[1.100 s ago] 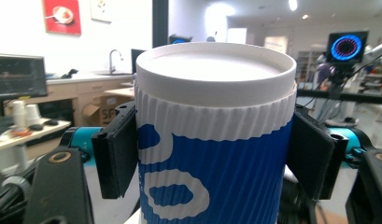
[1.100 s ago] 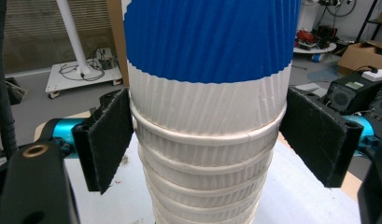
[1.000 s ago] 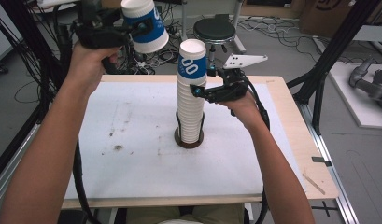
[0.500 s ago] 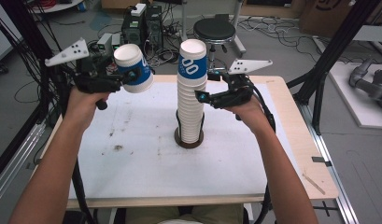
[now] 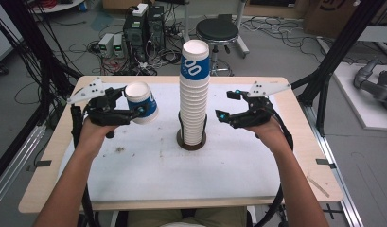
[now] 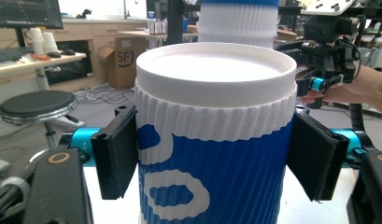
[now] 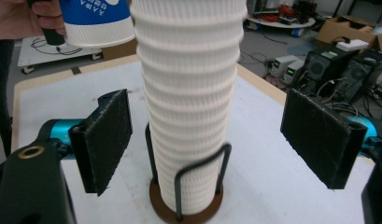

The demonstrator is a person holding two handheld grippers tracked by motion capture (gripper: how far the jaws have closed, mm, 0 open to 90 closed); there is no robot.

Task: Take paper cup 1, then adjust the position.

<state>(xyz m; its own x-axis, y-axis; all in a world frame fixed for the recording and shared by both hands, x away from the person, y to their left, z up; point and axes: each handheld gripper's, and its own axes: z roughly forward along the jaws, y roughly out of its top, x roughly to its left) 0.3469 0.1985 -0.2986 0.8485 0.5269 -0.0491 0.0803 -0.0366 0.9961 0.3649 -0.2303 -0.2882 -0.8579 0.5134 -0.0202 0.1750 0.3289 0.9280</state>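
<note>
High view: left gripper (image 5: 134, 112) clamps a light, crushable blue-and-white ribbed paper cup (image 5: 140, 102) by its stiffer upper sleeve above the tabletop (image 5: 134, 165); right gripper (image 5: 224, 105) stands apart, empty, beside the cup stack (image 5: 194, 99).

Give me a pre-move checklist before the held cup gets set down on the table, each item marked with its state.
1. Left hand-held gripper shut on the single cup, pads on both sides: ok.
2. Single cup fully off the cup stack: ok.
3. Bare white table below the cup: ok.
4. Cup stack seated upright in its wire holder: ok.
5. Right hand-held gripper open, pads clear of the stack: ok.
6. Single cup truly one cup, nothing nested inside: cannot tell.
</note>
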